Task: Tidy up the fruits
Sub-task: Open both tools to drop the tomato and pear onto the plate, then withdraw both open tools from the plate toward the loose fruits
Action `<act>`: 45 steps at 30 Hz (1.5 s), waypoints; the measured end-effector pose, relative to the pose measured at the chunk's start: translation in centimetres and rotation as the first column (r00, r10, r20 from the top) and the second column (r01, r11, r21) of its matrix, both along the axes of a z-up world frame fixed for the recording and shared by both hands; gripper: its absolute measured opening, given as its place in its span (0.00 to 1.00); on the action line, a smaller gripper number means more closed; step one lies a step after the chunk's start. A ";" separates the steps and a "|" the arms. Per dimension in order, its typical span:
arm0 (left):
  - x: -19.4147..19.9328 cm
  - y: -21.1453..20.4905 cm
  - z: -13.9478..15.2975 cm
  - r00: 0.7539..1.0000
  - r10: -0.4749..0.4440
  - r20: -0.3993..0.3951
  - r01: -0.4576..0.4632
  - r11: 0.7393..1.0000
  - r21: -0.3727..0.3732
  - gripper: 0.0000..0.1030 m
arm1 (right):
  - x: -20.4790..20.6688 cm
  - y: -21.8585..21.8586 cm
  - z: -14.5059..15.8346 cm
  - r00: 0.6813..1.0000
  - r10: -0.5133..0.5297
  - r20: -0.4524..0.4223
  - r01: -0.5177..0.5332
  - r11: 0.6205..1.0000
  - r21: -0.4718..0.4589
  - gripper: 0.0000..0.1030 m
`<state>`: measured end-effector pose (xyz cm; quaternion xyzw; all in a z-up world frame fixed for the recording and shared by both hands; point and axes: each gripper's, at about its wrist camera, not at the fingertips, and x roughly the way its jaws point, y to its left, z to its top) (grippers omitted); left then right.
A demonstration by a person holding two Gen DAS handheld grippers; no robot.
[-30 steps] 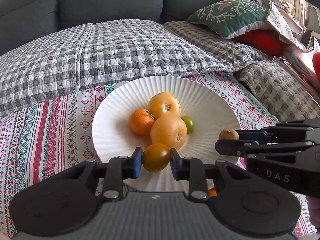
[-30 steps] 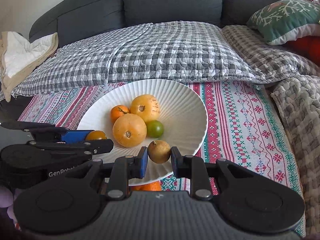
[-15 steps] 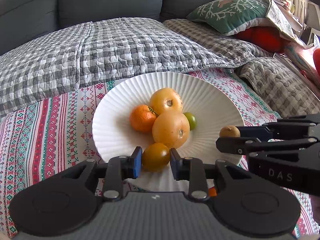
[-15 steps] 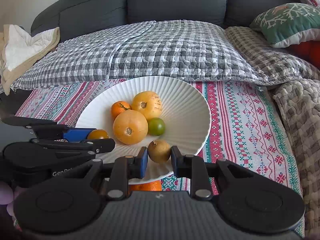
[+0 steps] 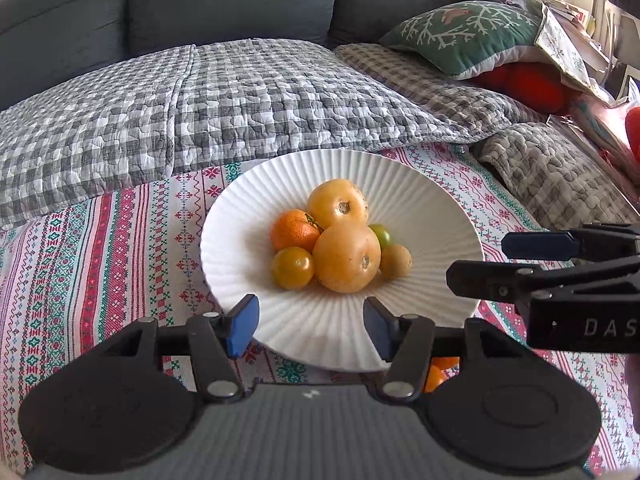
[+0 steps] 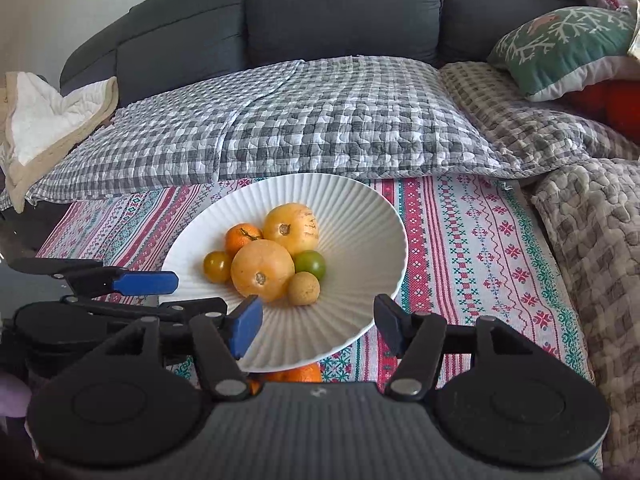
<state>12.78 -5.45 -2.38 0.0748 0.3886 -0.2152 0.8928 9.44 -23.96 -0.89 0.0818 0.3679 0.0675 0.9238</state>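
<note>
Both tongs, left (image 5: 310,322) and right (image 6: 318,326), are being held released over the plate (image 5: 432,216); piled fruit (image 5: 346,258) is likely being risked rolling if bumped.

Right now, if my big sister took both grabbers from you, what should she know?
Left gripper: open, empty, at the near rim of the white plate.
Right gripper: open, empty, also at the near rim.
On the plate, bunched together: two big yellow fruits, a mandarin, a yellow-green tomato, a green tomato and a small tan fruit.
Done: six fruits plated.
Left: at least one orange fruit on the patterned cloth, half hidden under the plate's near edge.
</note>
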 end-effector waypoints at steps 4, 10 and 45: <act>-1.0 0.3 0.8 1.000 0.007 0.005 -0.007 1.000 -0.002 0.58 | -0.8 -0.5 0.7 1.000 -0.002 0.007 0.002 1.000 0.020 0.66; -2.7 0.9 1.9 0.999 0.034 -0.003 -0.034 0.999 -0.033 0.68 | -2.0 -1.3 1.5 1.000 -0.024 0.009 0.024 1.000 0.018 0.72; -10.3 2.6 1.3 0.998 0.043 -0.051 -0.044 0.999 -0.019 0.91 | -9.7 -1.9 1.6 1.000 -0.021 -0.006 0.020 0.989 -0.146 0.93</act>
